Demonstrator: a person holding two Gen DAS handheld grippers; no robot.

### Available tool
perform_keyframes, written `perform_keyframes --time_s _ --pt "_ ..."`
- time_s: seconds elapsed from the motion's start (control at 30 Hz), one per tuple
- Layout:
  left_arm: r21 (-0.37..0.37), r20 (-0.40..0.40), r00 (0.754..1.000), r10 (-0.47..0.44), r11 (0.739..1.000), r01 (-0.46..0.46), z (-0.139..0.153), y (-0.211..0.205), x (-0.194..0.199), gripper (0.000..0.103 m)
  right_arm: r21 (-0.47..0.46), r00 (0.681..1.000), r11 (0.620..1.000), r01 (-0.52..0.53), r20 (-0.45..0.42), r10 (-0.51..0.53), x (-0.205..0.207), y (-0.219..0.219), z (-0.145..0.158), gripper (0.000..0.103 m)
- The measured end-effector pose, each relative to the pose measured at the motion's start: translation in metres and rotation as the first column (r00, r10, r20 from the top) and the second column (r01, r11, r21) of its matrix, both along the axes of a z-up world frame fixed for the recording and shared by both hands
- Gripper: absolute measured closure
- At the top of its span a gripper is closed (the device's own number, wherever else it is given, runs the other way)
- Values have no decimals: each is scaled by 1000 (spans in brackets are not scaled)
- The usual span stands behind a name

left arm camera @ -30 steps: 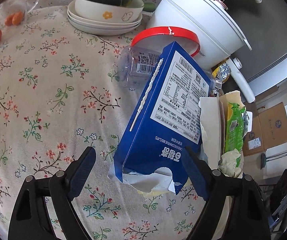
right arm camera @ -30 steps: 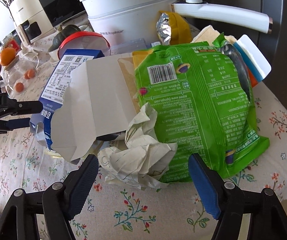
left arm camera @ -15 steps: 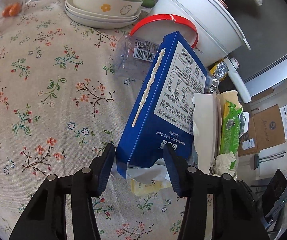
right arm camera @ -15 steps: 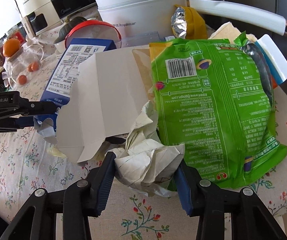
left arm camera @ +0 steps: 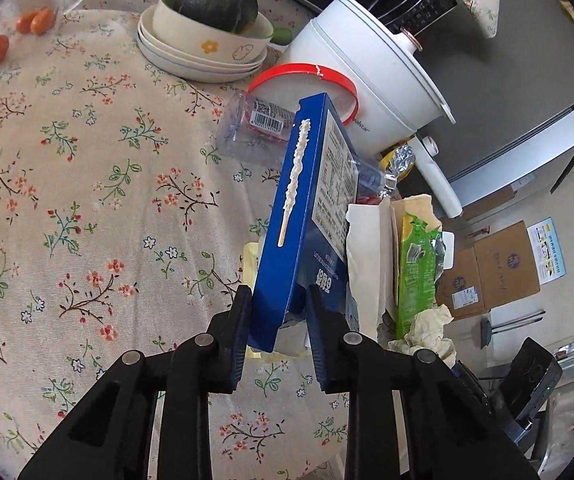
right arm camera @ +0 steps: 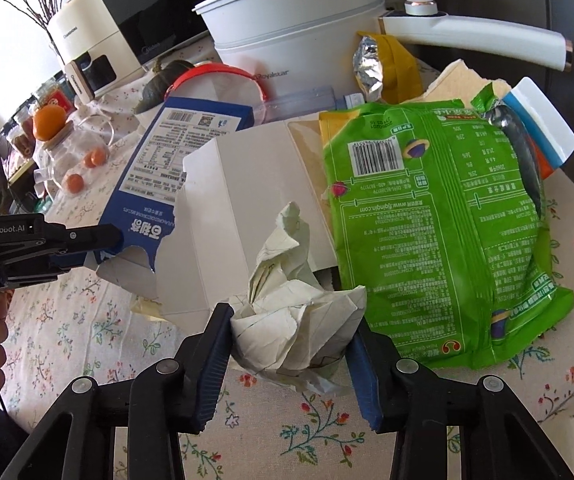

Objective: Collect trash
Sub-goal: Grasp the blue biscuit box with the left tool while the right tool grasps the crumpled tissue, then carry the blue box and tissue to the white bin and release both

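A heap of trash lies on the floral tablecloth (left arm camera: 87, 200). My left gripper (left arm camera: 277, 296) is still closing, and its pads press on the torn lower end of a blue biscuit box (left arm camera: 307, 200), which stands tilted up on its narrow edge. The right wrist view shows that gripper (right arm camera: 87, 240) at the left, on the box (right arm camera: 175, 160). My right gripper (right arm camera: 293, 320) is shut on a crumpled wad of paper (right arm camera: 283, 264) in front of a flattened white carton (right arm camera: 247, 200). A green snack bag (right arm camera: 439, 240) lies to the right of the wad.
Behind the heap are a clear plastic bottle (left arm camera: 247, 128), a yellow foil packet (right arm camera: 383, 64), a red-rimmed lid (left arm camera: 307, 72) and a white cooking pot (left arm camera: 367, 80). A bowl holding a squash (left arm camera: 207, 28) sits on plates further back. The table's edge runs just right of the green bag.
Both grippers have closed: the left onto the blue box, which has swung up onto its edge, and the right onto the crumpled paper wad.
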State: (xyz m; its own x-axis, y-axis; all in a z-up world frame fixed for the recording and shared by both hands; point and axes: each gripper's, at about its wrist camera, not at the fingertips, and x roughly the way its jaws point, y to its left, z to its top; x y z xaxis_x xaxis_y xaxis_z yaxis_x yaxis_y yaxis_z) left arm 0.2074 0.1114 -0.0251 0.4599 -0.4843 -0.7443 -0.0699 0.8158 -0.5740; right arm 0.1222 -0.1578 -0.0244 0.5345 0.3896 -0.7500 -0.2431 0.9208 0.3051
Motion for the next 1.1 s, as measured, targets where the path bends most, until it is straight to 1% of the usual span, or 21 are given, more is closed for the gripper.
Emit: perform_keyframes --time_s 0.1,0.27,0.33,0.43,0.57,0.7,0.8,0.87,0.97,1.03,1.1 --pt "-44 16 1000 25 999 -24 6 13 -8 76 5 1000 1000 -1 13 1 -5 1 5 56" --pt "-97 48 997 62 994 -57 13 30 -24 78 -1 999 1000 -5 43 5 -16 2 14 58" --pt "-102 57 996 64 993 -58 15 33 -29 79 -24 998 1000 -15 57 16 -24 6 16 59" --pt "-81 57 997 59 995 -54 14 33 -35 79 -68 997 997 -26 73 31 -33 14 17 59" --pt "-101 49 996 76 992 -70 13 39 -45 80 -63 996 998 -24 85 29 -44 15 22 59" --pt "-152 81 992 92 985 -79 23 48 -58 81 -13 996 1000 -16 93 17 -54 5 32 59" --pt "-190 102 990 98 979 -77 29 53 -67 82 117 999 993 2 48 -7 -56 -10 33 59" --pt "-181 111 989 95 981 -74 30 53 -72 82 186 999 982 34 13 -37 -55 -23 31 59" --pt "-178 93 991 92 981 -74 27 53 -78 82 196 997 978 74 -1 -75 -57 -34 31 59" --pt "-181 97 991 94 981 -76 28 54 -83 82 212 996 974 85 -5 -86 -60 -38 33 59" --pt "-168 106 990 97 983 -78 29 55 -90 82 224 996 971 83 1 -85 -65 -39 37 59"
